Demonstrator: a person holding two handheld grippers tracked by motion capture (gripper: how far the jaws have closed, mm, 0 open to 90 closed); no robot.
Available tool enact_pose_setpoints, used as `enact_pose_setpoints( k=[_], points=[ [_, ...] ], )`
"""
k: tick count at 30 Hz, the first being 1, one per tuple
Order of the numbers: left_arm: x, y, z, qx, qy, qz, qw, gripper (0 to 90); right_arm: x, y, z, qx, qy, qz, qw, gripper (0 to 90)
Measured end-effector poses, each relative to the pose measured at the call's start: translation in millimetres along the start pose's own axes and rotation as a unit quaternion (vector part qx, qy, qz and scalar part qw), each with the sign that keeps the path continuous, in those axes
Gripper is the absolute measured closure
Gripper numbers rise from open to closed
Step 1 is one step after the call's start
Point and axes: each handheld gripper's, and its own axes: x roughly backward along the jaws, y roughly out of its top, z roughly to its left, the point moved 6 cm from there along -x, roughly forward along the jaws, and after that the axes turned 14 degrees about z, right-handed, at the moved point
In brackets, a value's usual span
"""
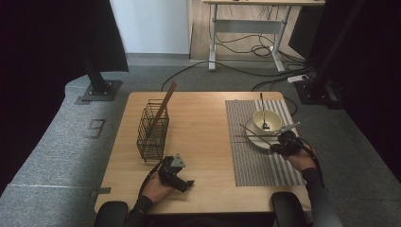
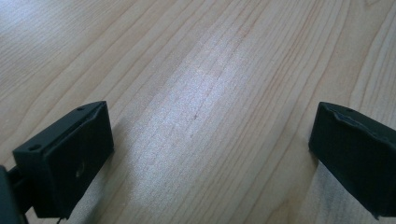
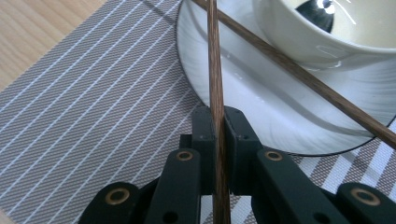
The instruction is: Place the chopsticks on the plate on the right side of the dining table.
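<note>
Because the right tool (image 3: 218, 154) has its jaws clamped tight on one wooden chopstick (image 3: 214, 70) slanting over the white plate (image 3: 261, 116) on the striped placemat (image 3: 93, 93), it looks set for carrying, while the left tool (image 2: 210, 154) rests wide open, empty, on the bench (image 2: 210, 56).

My dark wooden chopstick (image 3: 215, 70) looks smooth, the white ceramic plate (image 3: 261, 116) glossy, the grey striped woven placemat (image 3: 93, 102) rough, my light wooden table (image 2: 210, 70) matt with grain.
</note>
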Motion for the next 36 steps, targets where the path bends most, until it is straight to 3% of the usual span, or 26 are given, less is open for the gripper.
enact_pose_setpoints(
  k=[17,36],
  points=[
    [0.0,0.0,0.0,0.000,0.000,0.000,1.0000,0.0,-11.7,-4.0,-20.6,-0.023,-0.005,0.002,0.9997,82.6],
    [0.0,0.0,0.0,0.000,0.000,0.000,1.0000,0.0,-15.4,-13.7,-40.2,-0.055,-0.011,-0.009,0.9984,73.3]
  ],
)
